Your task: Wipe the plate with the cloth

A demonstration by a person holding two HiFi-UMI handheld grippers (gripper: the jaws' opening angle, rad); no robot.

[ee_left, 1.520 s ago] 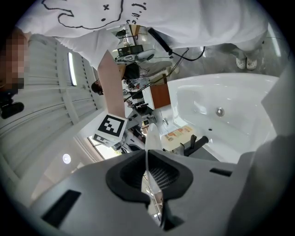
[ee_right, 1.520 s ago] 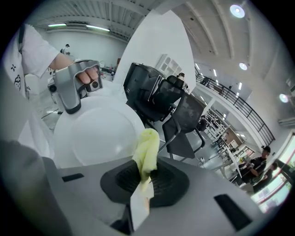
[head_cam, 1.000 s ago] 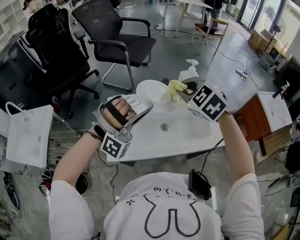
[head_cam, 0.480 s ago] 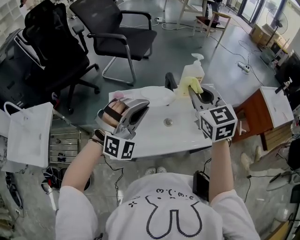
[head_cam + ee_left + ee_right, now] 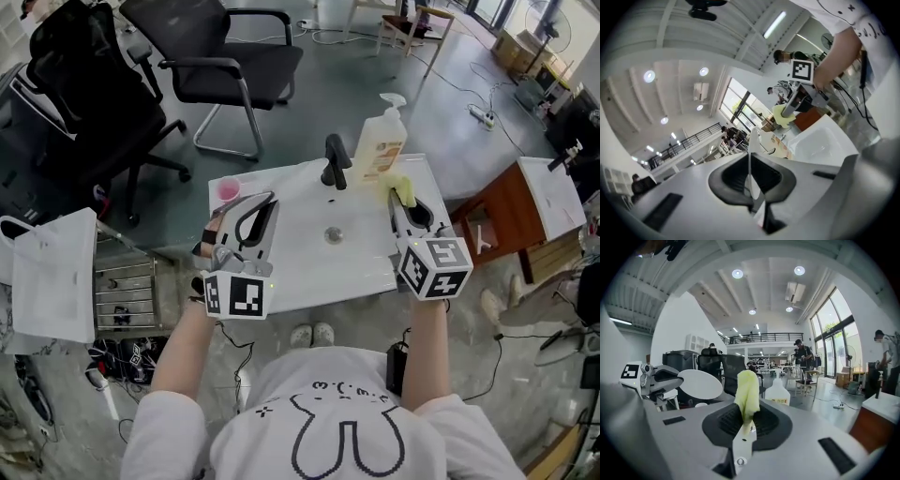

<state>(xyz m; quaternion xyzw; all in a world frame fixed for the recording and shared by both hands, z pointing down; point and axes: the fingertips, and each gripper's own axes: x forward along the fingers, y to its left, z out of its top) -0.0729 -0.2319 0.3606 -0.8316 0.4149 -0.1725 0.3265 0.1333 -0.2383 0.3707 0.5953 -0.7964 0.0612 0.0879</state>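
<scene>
My left gripper point(image 5: 251, 214) is shut on the rim of a white plate point(image 5: 751, 150), which shows edge-on as a thin line between the jaws in the left gripper view. From the right gripper view the plate point(image 5: 700, 383) is a white oval at the left, upright and held out from the left gripper point(image 5: 660, 377). My right gripper point(image 5: 403, 203) is shut on a yellow cloth point(image 5: 404, 190); the cloth point(image 5: 747, 397) stands up from the jaws. Cloth and plate are apart, over the two sides of a white sink point(image 5: 366, 258).
A black faucet point(image 5: 335, 161) and a soap pump bottle point(image 5: 380, 141) stand at the sink's back edge, and a pink cup point(image 5: 228, 189) sits at its back left corner. The drain point(image 5: 332, 234) lies mid-basin. Office chairs point(image 5: 225, 61) stand behind, with a white bag point(image 5: 52, 272) at the left.
Both grippers came down and back toward me over the sink. The plate rolled from facing up to on edge. The cloth, earlier against the plate, is now apart from it.
</scene>
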